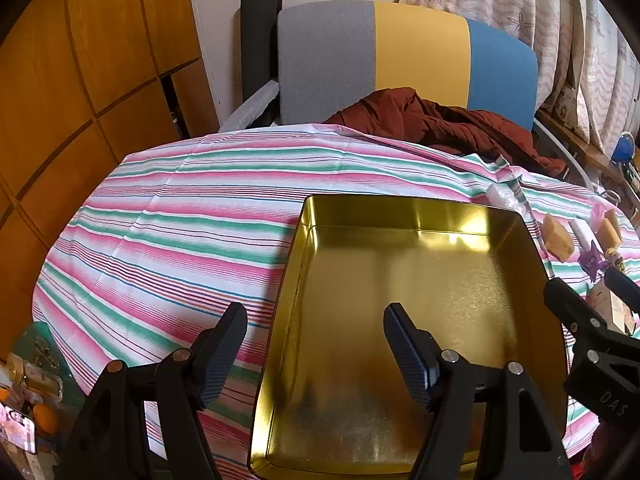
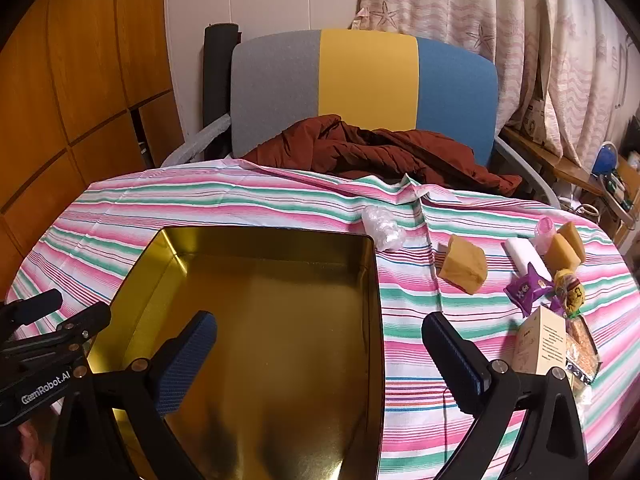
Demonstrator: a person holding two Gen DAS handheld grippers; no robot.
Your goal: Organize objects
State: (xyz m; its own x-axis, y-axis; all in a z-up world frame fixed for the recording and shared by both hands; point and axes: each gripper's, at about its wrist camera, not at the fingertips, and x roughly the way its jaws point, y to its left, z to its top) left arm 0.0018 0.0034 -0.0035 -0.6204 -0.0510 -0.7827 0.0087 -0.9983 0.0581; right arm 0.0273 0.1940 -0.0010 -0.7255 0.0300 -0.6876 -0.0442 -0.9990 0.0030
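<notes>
both claws, left claw [image 1: 316,344] and right claw [image 2: 320,354], gape apart over one gold tin [image 2: 224,248] (three tan blocks [image 2: 464,268] beside).

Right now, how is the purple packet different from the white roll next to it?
The purple packet is purple and printed; the white roll is plain white. The packet is flat with pointed, crimped ends; the roll is a smooth, long cylinder. The packet lies nearer the camera; the roll lies behind it. Both lie on the striped cloth, right of the gold tin and outside it.

Left hand-held gripper [image 1: 316,344] fingers spread wide, holding nothing, right hand-held gripper [image 2: 320,354] likewise spread, side by side
</notes>
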